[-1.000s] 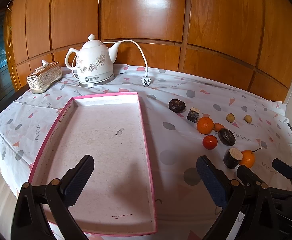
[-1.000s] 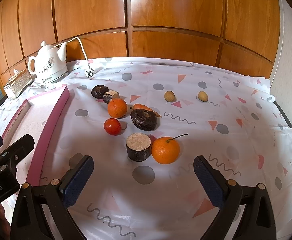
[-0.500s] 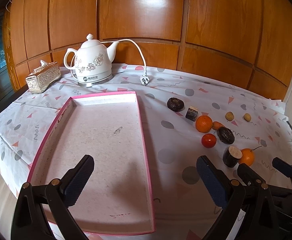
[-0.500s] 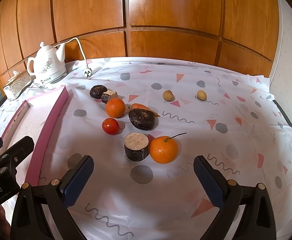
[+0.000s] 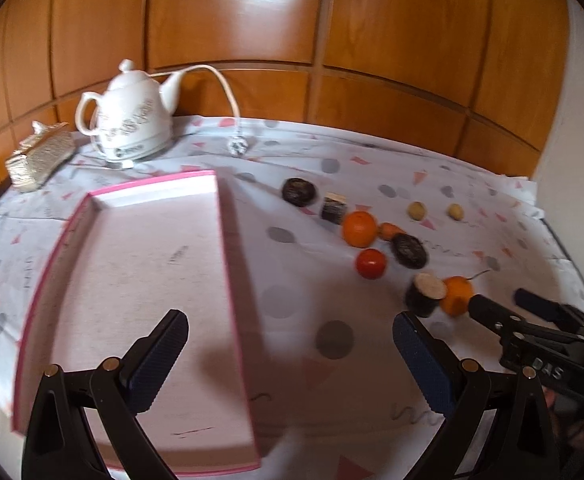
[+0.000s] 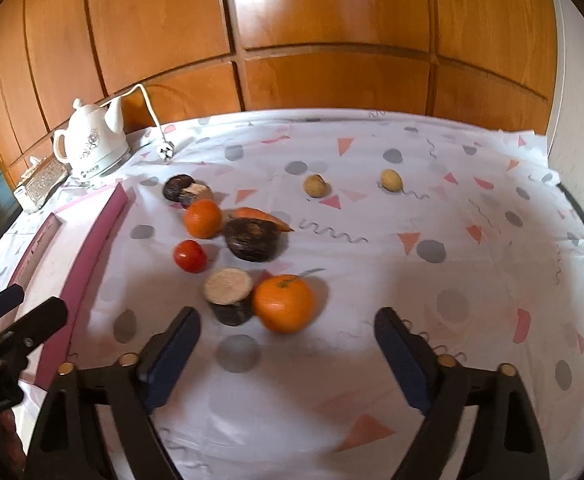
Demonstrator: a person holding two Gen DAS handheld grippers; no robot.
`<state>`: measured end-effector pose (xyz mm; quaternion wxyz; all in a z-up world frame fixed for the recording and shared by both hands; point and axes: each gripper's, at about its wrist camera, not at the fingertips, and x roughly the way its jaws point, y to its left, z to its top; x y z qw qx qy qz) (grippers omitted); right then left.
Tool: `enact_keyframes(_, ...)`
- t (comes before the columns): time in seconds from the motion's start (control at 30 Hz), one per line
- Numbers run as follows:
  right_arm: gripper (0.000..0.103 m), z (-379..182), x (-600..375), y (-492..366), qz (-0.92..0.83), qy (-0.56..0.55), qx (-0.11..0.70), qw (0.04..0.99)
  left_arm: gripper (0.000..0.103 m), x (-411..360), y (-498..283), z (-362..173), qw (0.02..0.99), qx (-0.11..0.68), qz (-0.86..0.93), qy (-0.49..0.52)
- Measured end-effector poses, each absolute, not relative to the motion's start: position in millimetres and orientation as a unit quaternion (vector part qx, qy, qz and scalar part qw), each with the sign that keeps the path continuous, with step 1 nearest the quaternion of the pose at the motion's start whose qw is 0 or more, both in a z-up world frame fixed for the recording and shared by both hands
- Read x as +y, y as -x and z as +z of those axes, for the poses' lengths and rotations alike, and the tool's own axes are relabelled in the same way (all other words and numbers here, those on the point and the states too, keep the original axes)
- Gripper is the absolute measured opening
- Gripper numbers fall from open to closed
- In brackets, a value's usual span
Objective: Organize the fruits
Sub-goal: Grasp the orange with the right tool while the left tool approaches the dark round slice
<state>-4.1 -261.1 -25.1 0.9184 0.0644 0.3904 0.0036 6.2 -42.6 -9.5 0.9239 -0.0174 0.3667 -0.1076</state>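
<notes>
Fruits lie loose on the table [image 6: 372,380], which is covered by a white cloth printed with grey dots and pink triangles, to the right of a pink tray [image 5: 140,280] with nothing in it. Nearest the right gripper [image 6: 288,354] sits an orange [image 6: 284,303] with a thin stalk, touching a dark stub [image 6: 229,295] with a pale cut top. Beyond them are a tomato [image 6: 190,256], a dark round piece [image 6: 252,238], a second orange [image 6: 203,218] and a carrot [image 6: 260,214] lying behind the dark piece. Farther back, close to the tray's far corner, are another dark round piece [image 6: 178,187] and a small dark block [image 6: 194,194] with a pale face, the two touching. Two small yellowish fruits [image 6: 315,185] (what kind I cannot tell) lie well apart from the cluster, toward the right. The right gripper is tilted down toward the near orange; its jaws are closing but stand well spread, with nothing between the pads, and the orange lies just beyond the tips. The left gripper [image 5: 288,352] hangs wide open with nothing in it, one finger over the tray's floor and the other over the cloth beside it. At the table's far left stand a white kettle [image 5: 132,120] with its cord [image 5: 224,92] and plug, and a patterned tissue box [image 5: 38,156], before a wood-panelled wall [image 5: 292,40].
</notes>
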Motion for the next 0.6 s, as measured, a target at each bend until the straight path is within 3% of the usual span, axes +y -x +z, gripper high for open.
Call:
enact_keyframes(0.13,0.047,-34,-281,-1,0.022,-0.073,0.409,0.909,0.103,-50,-11,-10,0.919,0.373,-0.123,0.014)
enact_keyframes(0.2,0.041,-39,-288,-2,0.029,-0.071,0.413,0.907,0.103,-57,-17,-14,0.912,0.386,-0.140,0.011)
enact_keyframes(0.5,0.040,-51,-294,-6,0.073,-0.089,0.430,0.896,0.102,-87,-28,-22,0.898,0.405,-0.173,-0.016)
enact_keyframes(0.6,0.040,-52,-291,-8,0.094,-0.087,0.430,0.894,0.093,-91,-35,-29,0.888,0.423,-0.180,-0.009)
